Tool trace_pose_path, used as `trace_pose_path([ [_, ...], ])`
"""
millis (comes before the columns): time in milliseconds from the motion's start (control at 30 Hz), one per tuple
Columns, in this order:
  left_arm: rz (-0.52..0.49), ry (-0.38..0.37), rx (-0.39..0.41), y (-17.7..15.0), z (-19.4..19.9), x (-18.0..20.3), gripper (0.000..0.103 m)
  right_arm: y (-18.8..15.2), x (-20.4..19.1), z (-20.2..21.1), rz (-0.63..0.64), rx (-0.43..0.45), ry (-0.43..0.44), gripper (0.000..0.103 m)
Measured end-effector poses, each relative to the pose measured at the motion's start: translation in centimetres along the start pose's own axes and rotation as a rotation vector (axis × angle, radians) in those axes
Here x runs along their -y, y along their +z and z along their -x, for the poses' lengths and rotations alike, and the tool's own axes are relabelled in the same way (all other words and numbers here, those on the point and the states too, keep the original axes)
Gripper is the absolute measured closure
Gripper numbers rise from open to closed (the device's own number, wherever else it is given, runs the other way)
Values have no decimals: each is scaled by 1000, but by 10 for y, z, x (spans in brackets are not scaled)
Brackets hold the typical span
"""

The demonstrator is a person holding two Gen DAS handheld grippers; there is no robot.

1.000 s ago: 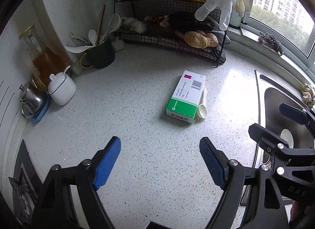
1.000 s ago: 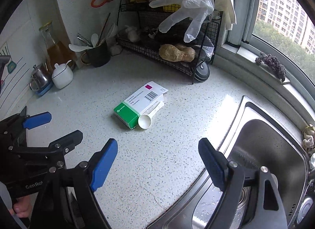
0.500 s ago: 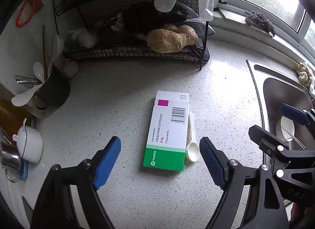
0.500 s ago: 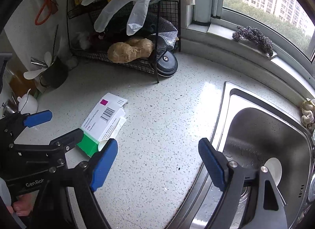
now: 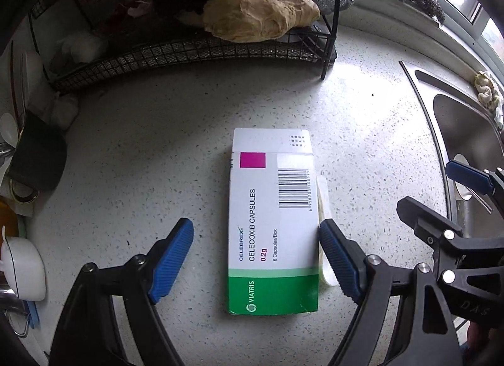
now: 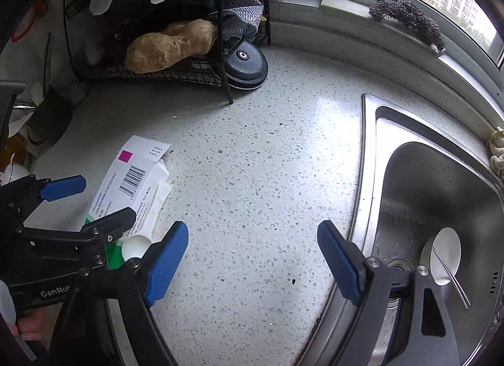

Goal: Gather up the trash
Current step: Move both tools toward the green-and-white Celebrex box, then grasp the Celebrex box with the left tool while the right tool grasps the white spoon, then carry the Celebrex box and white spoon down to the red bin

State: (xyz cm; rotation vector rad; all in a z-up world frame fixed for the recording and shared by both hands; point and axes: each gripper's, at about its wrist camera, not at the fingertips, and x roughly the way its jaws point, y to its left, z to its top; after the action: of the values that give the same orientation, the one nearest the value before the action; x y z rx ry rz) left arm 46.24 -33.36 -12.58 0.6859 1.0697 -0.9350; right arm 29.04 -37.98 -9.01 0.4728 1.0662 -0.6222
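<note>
A white and green capsule box [image 5: 272, 224] lies flat on the speckled counter, its end flap open. A white plastic spoon [image 5: 324, 208] rests along its right side. My left gripper [image 5: 255, 233] hangs open just above the box, one blue pad on each side; the right pad is close to the box edge and over the spoon. In the right wrist view the box [image 6: 132, 183] and spoon [image 6: 138, 246] sit at the left under the left gripper [image 6: 94, 202]. My right gripper [image 6: 252, 237] is open over bare counter beside the sink, with nothing between its fingers.
A black wire rack [image 5: 189, 51] holding ginger [image 5: 261, 16] stands behind the box. A steel sink [image 6: 441, 177] with a small white dish [image 6: 447, 255] and chopsticks is at the right. A dark utensil cup [image 5: 37, 158] and white pot [image 5: 22, 265] stand at the left.
Both grippers have come down and forward towards the counter, rolling as they went. The left one now straddles the box; the right one has shifted towards the sink. Both stay open.
</note>
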Motion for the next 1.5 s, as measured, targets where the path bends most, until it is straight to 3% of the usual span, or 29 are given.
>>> trace_pose_path([
  [333, 28, -28, -21, -3, -13, -11, 24, 6, -12, -10, 25, -23, -8, 20],
  [467, 32, -69, -21, -7, -13, -18, 47, 8, -21, -12, 34, -36, 10, 20],
  [900, 139, 10, -7, -48, -1, -72, 47, 5, -76, -27, 114, -86, 141, 20],
  [1067, 188, 0, -9, -61, 0, -99, 47, 2, -95, -33, 155, -97, 159, 20],
  [1167, 191, -3, 2, -67, 2, -105, 47, -1, -102, -33, 173, -92, 157, 27],
  [1267, 203, -12, 13, -81, 6, -106, 47, -3, -108, -33, 213, -90, 132, 45],
  [1300, 210, -13, 14, -84, 6, -106, 47, -5, -110, -31, 228, -88, 129, 54],
  [1333, 216, -12, 15, -82, 1, -99, 47, -11, -111, -29, 249, -84, 136, 71],
  [1500, 231, 0, 15, -101, 8, -101, 47, -30, -113, -22, 330, -68, 148, 74],
])
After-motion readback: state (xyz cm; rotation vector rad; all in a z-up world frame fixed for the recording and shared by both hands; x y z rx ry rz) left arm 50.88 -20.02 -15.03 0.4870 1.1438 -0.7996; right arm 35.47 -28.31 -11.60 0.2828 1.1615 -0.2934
